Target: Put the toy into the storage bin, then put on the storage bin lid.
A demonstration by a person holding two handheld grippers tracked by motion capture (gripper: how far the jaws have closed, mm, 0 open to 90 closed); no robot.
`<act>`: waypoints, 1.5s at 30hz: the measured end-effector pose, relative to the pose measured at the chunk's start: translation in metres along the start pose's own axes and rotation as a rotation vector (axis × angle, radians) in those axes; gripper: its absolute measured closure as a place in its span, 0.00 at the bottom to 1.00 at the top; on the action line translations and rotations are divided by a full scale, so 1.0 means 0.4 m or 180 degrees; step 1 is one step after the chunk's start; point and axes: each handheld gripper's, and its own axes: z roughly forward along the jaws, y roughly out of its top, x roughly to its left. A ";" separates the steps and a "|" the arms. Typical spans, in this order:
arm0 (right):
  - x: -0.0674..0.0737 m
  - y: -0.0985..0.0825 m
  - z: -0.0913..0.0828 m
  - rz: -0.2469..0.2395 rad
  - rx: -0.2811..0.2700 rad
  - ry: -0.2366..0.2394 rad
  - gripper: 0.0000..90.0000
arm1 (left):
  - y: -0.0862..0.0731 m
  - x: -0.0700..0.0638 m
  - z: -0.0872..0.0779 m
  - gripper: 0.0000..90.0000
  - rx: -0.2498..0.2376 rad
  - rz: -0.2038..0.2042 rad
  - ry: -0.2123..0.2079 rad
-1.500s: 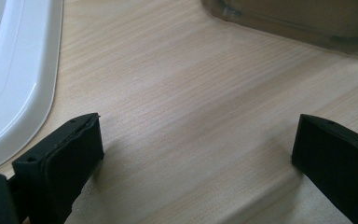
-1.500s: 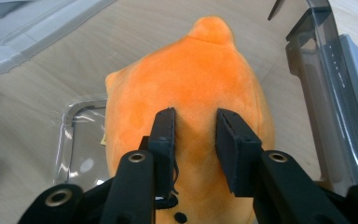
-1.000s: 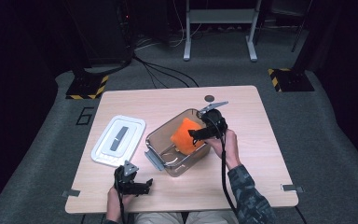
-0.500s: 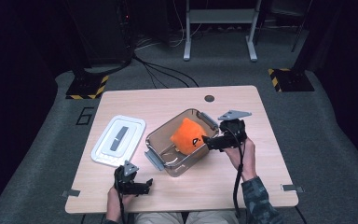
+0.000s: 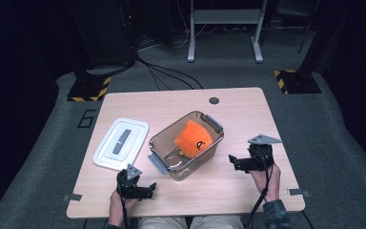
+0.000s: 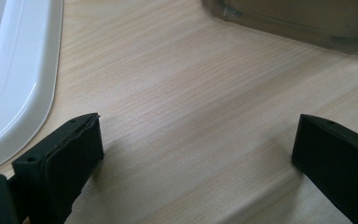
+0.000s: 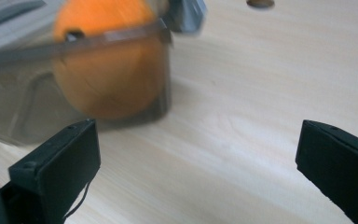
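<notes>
High view first: the right claw (image 5: 232,161) sits low over the counter (image 5: 248,114), just to the right of the tub (image 5: 164,141), with its jaws pointed toward the tub's near right corner. Its jaws have just been opening and now stand spread wide with nothing between them; the right claw's own view shows bare wood in the gap and the two black jaws far apart. A hand (image 5: 263,177) grips it from below, and a cable runs back along the sleeve. A grey three-cornered plate rides on top.

The left claw (image 5: 148,190) rests near the counter's front edge, below the tub's near left corner. Its jaws are also wide apart and grip nothing; in its own view only wood grain lies between them, with the lid (image 6: 14,79) at the left edge and the tub's base (image 6: 289,18) at the top.

The orange plush (image 5: 193,139) lies inside the tub, toward its far right end, with a small dark mark on its side. From the right claw's view the plush (image 7: 107,70) shows blurred through the tub's clear brown wall (image 7: 23,116), pressed close to the corner nearest that claw. The tub stands slantwise in the middle of the counter, open at the top, with grey latches at both ends.

The white lid (image 5: 121,143) lies flat just left of the tub, apart from it. A small dark round cap (image 5: 214,100) sits in the counter near the far edge.
</notes>
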 end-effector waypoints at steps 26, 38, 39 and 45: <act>-0.082 -0.189 0.106 0.0159 0.0338 -0.0562 0.00 | 0.002 -0.002 0.001 0.02 -0.0010 -0.0026 0.0018; -0.082 -0.188 0.108 0.0150 0.0334 -0.0587 0.00 | -0.005 0.067 -0.063 0.03 -0.0117 -0.0166 0.0048; -0.080 -0.188 0.108 0.0176 0.0327 -0.0588 0.00 | -0.003 0.077 -0.070 0.03 -0.0147 -0.0204 0.0090; -0.079 -0.185 0.111 0.0168 0.0326 -0.0591 0.00 | 0.013 0.140 -0.100 0.04 -0.0199 -0.0247 0.0213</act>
